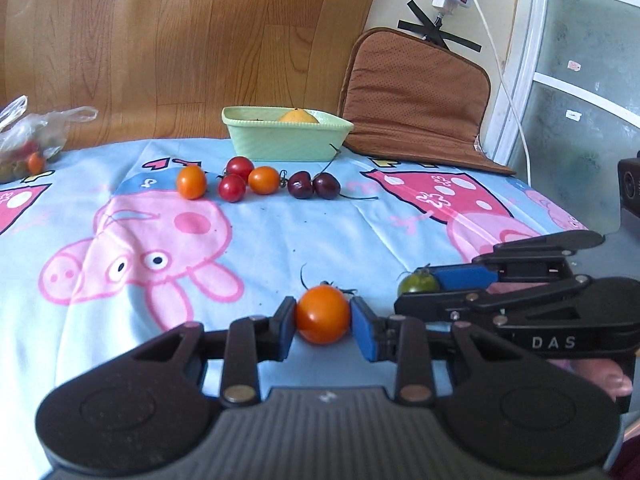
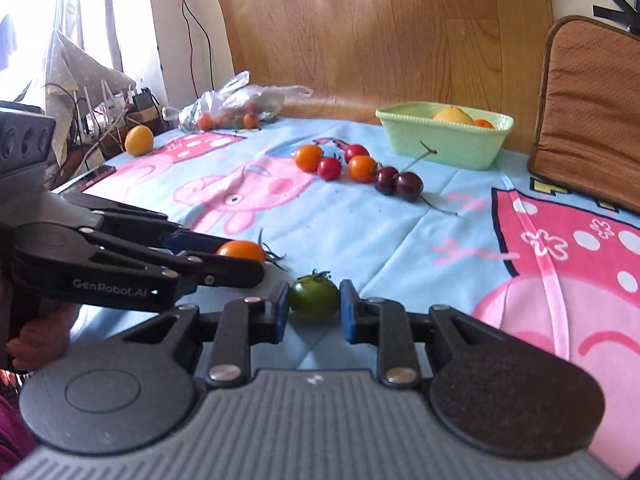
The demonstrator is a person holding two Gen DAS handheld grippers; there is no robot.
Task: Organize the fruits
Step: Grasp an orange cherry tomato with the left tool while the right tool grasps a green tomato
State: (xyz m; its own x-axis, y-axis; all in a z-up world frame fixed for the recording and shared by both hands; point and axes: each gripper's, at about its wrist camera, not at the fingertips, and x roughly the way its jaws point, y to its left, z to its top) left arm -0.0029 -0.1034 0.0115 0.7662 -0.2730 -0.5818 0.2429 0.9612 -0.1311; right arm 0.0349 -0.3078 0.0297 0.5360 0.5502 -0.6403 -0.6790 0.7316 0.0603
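My left gripper (image 1: 323, 320) is shut on an orange cherry tomato (image 1: 322, 314), its blue pads pressing both sides, low over the cartoon-pig cloth (image 1: 280, 236). Just to its right, my right gripper (image 2: 314, 304) is shut on a green tomato (image 2: 313, 298). Each gripper shows in the other's view: the left gripper (image 2: 242, 260) with the orange tomato (image 2: 240, 250), the right gripper (image 1: 418, 290) with the green tomato (image 1: 418, 283). Farther back lie two orange tomatoes (image 1: 191, 182), two red tomatoes (image 1: 232, 187) and two dark cherries (image 1: 314, 185), in front of a green dish (image 1: 288, 144) holding a yellow fruit (image 1: 298, 116).
A plastic bag of fruit (image 2: 236, 108) lies at the far left, with a loose yellow fruit (image 2: 139, 140) near the cloth's left edge. A brown cushion (image 1: 416, 96) leans on the wall to the right of the dish. A wooden board stands behind.
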